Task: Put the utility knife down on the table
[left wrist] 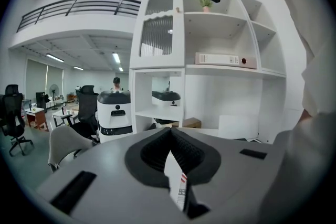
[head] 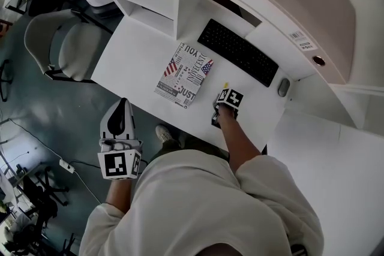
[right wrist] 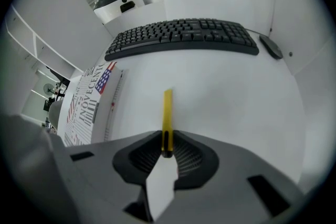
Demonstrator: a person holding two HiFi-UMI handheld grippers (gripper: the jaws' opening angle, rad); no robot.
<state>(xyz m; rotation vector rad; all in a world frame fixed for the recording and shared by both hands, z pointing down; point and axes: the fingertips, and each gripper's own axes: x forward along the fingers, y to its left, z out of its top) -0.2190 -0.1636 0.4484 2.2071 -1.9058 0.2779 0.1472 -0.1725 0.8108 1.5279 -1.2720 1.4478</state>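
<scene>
The yellow utility knife (right wrist: 167,110) sticks out from between the pads of my right gripper (right wrist: 167,138), which is shut on its black end. That gripper (head: 224,104) points steeply down at the white desk (head: 138,51), in front of the keyboard, with the knife's tip (head: 226,85) close over the desk top. I cannot tell whether the knife touches the desk. My left gripper (head: 122,106) hangs off the desk's front edge at the left, above the floor. Its jaws (left wrist: 170,134) are shut with nothing between them.
A black keyboard (head: 237,51) lies at the back of the desk with a grey mouse (head: 283,87) to its right. A printed book with a flag design (head: 183,75) lies left of the right gripper. A grey chair (head: 63,45) stands left of the desk. White shelves rise behind.
</scene>
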